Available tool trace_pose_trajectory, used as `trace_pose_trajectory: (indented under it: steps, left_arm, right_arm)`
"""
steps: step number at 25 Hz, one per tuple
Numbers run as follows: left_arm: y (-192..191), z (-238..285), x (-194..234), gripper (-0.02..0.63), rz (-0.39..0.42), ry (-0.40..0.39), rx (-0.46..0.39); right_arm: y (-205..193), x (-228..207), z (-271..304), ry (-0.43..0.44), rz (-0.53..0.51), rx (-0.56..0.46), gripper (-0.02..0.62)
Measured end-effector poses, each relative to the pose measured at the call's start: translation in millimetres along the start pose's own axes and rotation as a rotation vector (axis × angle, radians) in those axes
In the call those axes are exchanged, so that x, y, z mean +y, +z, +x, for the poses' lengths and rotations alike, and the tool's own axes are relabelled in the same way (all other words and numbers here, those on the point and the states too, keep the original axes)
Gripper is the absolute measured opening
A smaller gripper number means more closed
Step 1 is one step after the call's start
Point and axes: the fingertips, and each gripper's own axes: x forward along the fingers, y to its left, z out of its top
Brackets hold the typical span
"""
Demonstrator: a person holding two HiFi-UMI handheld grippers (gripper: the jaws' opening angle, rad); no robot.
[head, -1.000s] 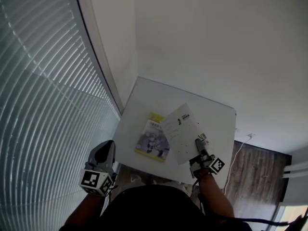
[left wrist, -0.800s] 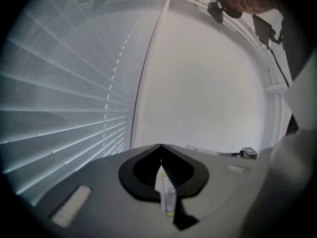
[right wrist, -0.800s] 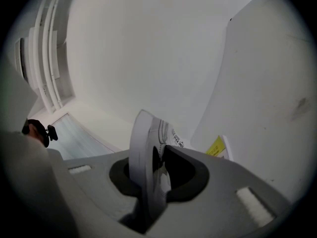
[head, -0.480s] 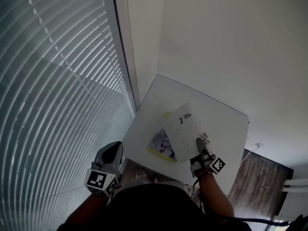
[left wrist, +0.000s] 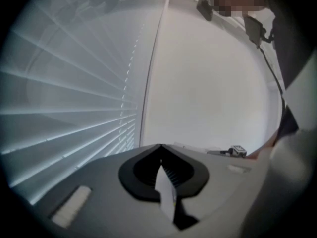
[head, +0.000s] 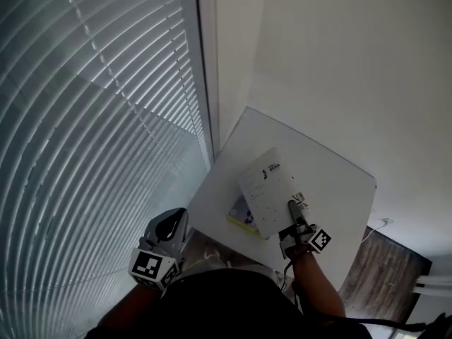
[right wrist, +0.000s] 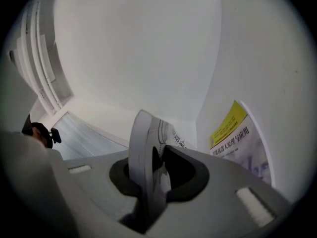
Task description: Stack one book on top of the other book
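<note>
On the white table (head: 321, 164) lies a yellow and purple book (head: 240, 216), also in the right gripper view (right wrist: 237, 138). A white book (head: 267, 188) hangs over it and hides most of it. My right gripper (head: 292, 207) is shut on the near edge of the white book (right wrist: 143, 148), whose edge stands upright between the jaws of the right gripper (right wrist: 151, 168). My left gripper (head: 168, 229) is off the table's near left corner, beside the blinds, and its jaws look shut on nothing (left wrist: 161, 175).
Window blinds (head: 85, 119) fill the left side, close to the table's left edge. A plain white wall (head: 339, 55) stands behind the table. Wooden floor (head: 385, 274) and a cable show at the lower right.
The white book has slid left with my right gripper and now covers much more of the yellow book. My left gripper has stayed near the table's corner.
</note>
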Motion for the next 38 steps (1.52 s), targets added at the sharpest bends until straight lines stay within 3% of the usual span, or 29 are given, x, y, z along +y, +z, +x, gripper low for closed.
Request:
trace_pose_trajectory:
  steps: [9,14,24,28,32,35,38]
  left_arm:
    - [3.9,-13.0,-9.0,0.006,0.034,-0.001,-0.007]
    - [5.1,-15.9,-1.4,0.006,0.007,0.015,-0.021]
    - [-2.8,-17.3,5.8,0.006,0.007,0.016,-0.004]
    - [3.8,-21.3,0.8,0.006,-0.045,0.024,-0.002]
    - [4.8,-11.5,2.1,0.006,-0.025,-0.003,0.010]
    - [-9.5,5.3,1.3,0.006,-0.024,-0.030,-0.005]
    - [-53.1,24.2,1.2,0.006,-0.048,-0.052,-0.006]
  right_arm:
    - [-22.7,7.2,18.3,0.039,0.028,0.072,0.061]
    - [-32.3,-7.9,30.7,-0.009,0.016,0.122,0.063]
    - [-20.2,-32.8,12.6,-0.092,-0.005,0.075,0.063]
    - [-23.6,-34.9,3.2,-0.119,-0.008,0.092,0.063]
    - [-18.8,-37.2,2.6,-0.137,-0.039,0.106,0.061]
    - [-23.0,-60.6,-2.2,-0.163,-0.035,0.109,0.061]
    - [-28.4,-104.3,-14.1,-0.203,-0.047,0.118,0.060]
